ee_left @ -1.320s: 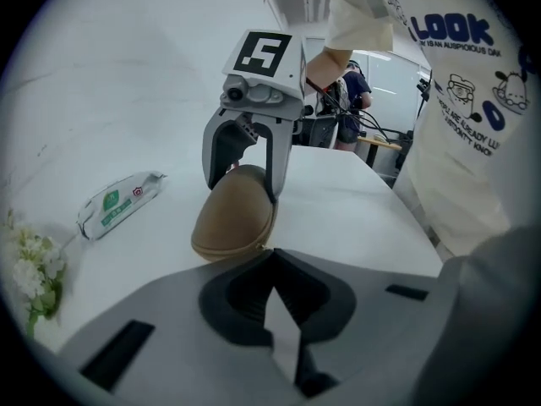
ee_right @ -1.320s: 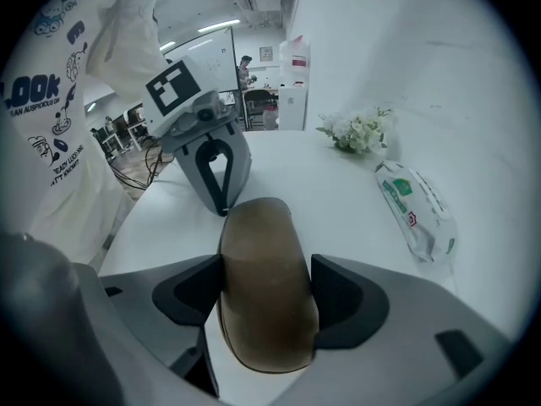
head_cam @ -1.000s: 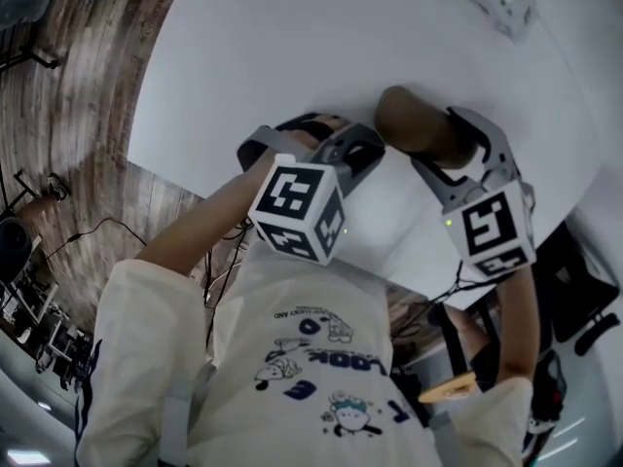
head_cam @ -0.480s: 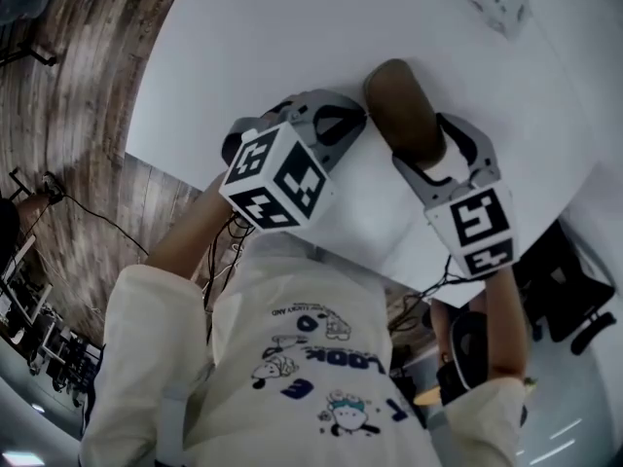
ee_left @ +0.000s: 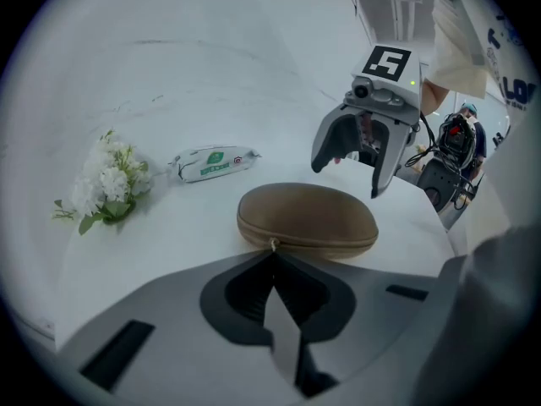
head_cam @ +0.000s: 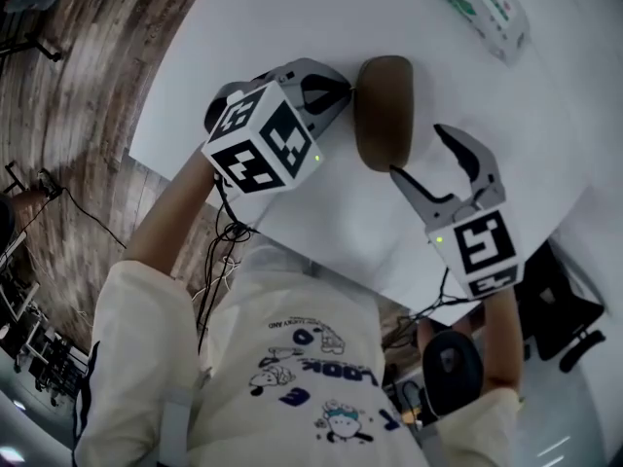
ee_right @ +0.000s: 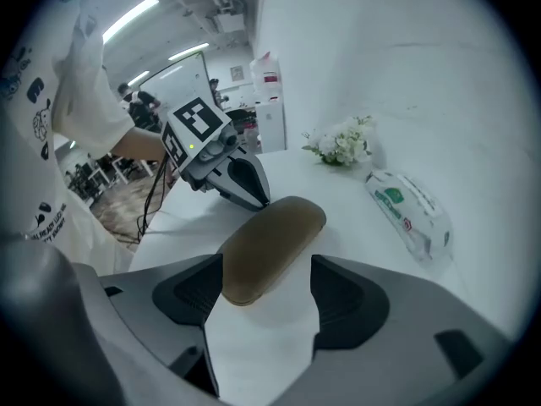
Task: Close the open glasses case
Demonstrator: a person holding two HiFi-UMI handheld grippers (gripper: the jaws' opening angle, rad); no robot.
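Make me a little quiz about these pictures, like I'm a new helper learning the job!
1. True or false: the glasses case lies open on the table.
2. Which one has its jaws apart? A: left hand-held gripper. B: right hand-held gripper.
3. Fill in: near the green-printed packet lie white ____.
Key: 1 false, the case is closed. 2 B. 3 flowers.

Beyond the case (head_cam: 384, 110) the counter (head_cam: 263, 17) lay bare and open to approach. The left hand-held gripper (head_cam: 348, 90) crowded one long side, the right hand-held gripper (head_cam: 416, 150) its near end. A packet (head_cam: 482, 8) and flowers (ee_left: 106, 180) stood well apart.
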